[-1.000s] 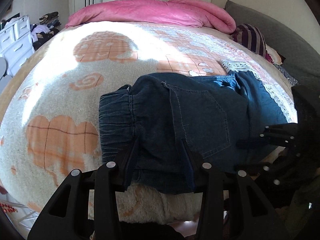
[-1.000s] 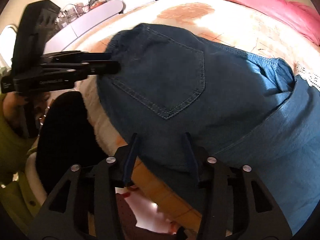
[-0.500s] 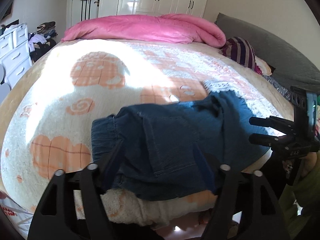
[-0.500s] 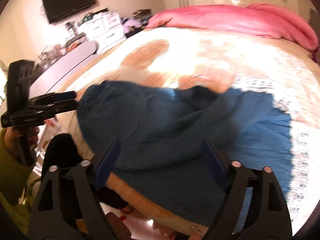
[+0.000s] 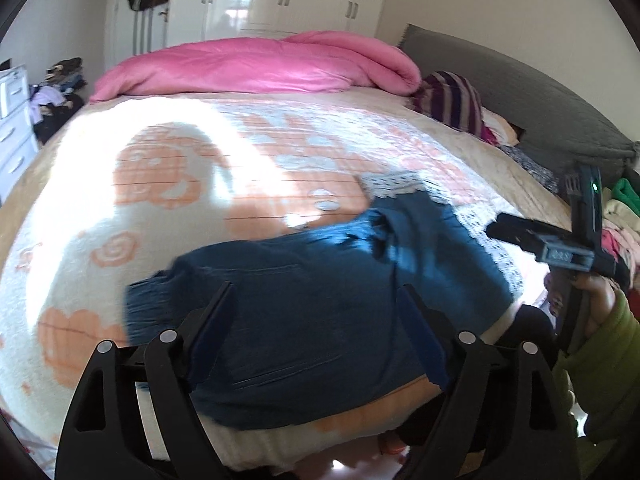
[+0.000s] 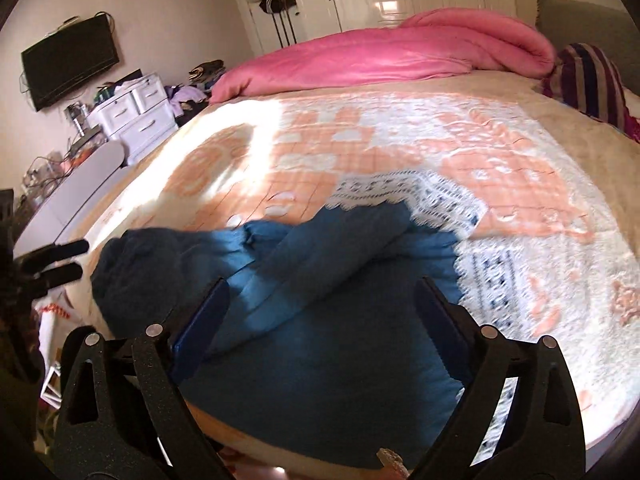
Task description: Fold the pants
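The dark blue denim pants (image 5: pixel 320 280) lie bunched and folded over at the near edge of the bed, on the cream and orange blanket (image 5: pixel 120 208). My left gripper (image 5: pixel 316 292) hovers above them; its jaws are opening and grip nothing. In the right wrist view the pants (image 6: pixel 340 248) show a folded leg across the top. My right gripper (image 6: pixel 322 284) is also above the cloth, its jaws opening with no fabric pinched. The left gripper (image 6: pixel 66 261) shows at the left edge of the right wrist view. The right gripper's fingers (image 5: pixel 516 234) show at the right of the left wrist view.
A pink duvet (image 5: pixel 260 68) is heaped at the far side of the bed, with a striped pillow (image 5: pixel 452 104) and grey headboard (image 5: pixel 520 92) to the right. A lace-edged cloth (image 6: pixel 440 200) lies under the pants. White drawers (image 6: pixel 136 116) stand left. A green sleeve (image 5: pixel 612 340) holds the right gripper.
Both grippers let go of the pants' near edge, opened wide, and lifted back from the bed. The right one swung rightward. The pants dropped into a looser heap.
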